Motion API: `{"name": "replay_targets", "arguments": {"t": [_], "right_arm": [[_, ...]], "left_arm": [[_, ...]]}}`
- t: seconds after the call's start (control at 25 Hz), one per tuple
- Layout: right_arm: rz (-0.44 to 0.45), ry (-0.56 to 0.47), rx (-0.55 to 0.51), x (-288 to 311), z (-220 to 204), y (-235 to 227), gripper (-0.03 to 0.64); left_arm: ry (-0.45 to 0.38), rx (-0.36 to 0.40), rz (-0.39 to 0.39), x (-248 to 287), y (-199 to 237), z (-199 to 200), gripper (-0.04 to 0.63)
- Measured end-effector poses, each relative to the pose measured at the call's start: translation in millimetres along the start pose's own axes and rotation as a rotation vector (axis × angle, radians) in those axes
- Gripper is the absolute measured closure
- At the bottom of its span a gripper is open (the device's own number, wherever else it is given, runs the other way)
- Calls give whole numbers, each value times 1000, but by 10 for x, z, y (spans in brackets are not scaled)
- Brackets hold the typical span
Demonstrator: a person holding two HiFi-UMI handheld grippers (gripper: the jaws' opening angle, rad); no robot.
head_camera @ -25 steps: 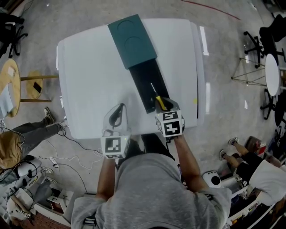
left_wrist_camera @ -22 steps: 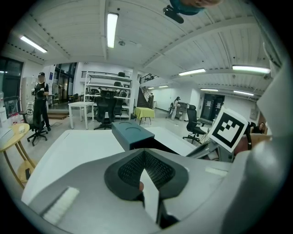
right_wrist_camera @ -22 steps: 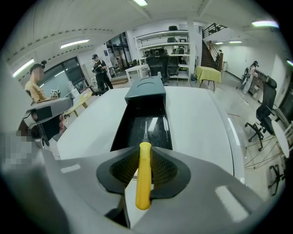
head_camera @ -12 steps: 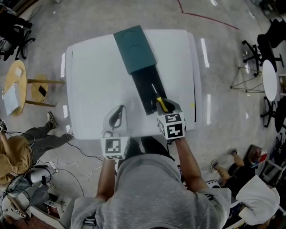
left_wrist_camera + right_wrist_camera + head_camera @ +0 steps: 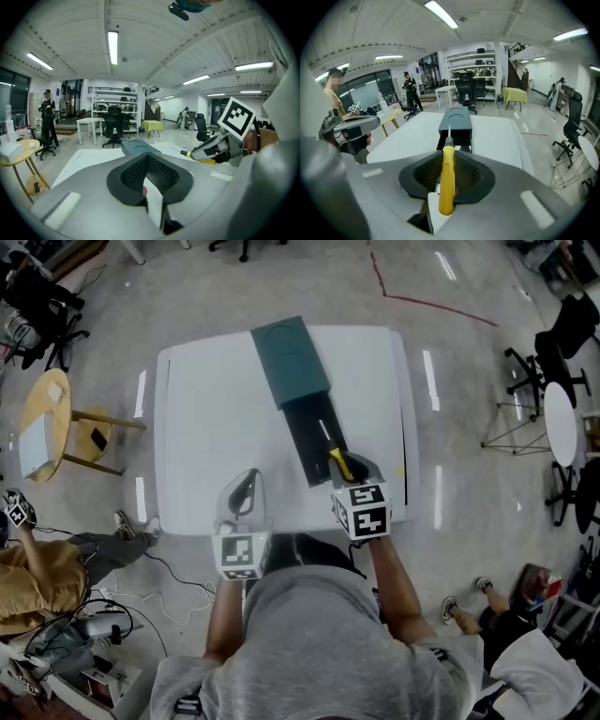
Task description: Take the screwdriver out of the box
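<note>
Over the box [image 5: 292,362], screwdriver [image 5: 339,463] now higher

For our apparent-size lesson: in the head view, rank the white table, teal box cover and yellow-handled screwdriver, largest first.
1. white rectangular table
2. teal box cover
3. yellow-handled screwdriver, clearly smallest

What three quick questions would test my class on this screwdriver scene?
1. True or false: the right claw grips the screwdriver by its yellow handle.
2. The left claw holds: A) a lid, B) nothing, C) a pen.
3. Fill in: the box rests on a white ____.
Key: 1 true; 2 B; 3 table.
</note>
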State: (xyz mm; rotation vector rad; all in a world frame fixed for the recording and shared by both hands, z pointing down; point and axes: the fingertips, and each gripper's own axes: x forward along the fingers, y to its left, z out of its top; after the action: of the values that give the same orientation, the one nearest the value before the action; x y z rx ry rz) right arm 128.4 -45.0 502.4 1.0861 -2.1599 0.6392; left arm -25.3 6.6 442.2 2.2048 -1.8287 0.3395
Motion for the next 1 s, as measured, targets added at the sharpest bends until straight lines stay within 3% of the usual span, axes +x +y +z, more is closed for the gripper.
{"name": "replay_targets", "arguments": {"t": [0.36,1.0], "right_arm": [[51,-53,-37,-177,185,317,537],[177,-65,-125,168,553,1078,537]], "left_arm": [[-49,1,52,-320,82,143,583],[-64,-29,177,-598,759,158,583]]}}
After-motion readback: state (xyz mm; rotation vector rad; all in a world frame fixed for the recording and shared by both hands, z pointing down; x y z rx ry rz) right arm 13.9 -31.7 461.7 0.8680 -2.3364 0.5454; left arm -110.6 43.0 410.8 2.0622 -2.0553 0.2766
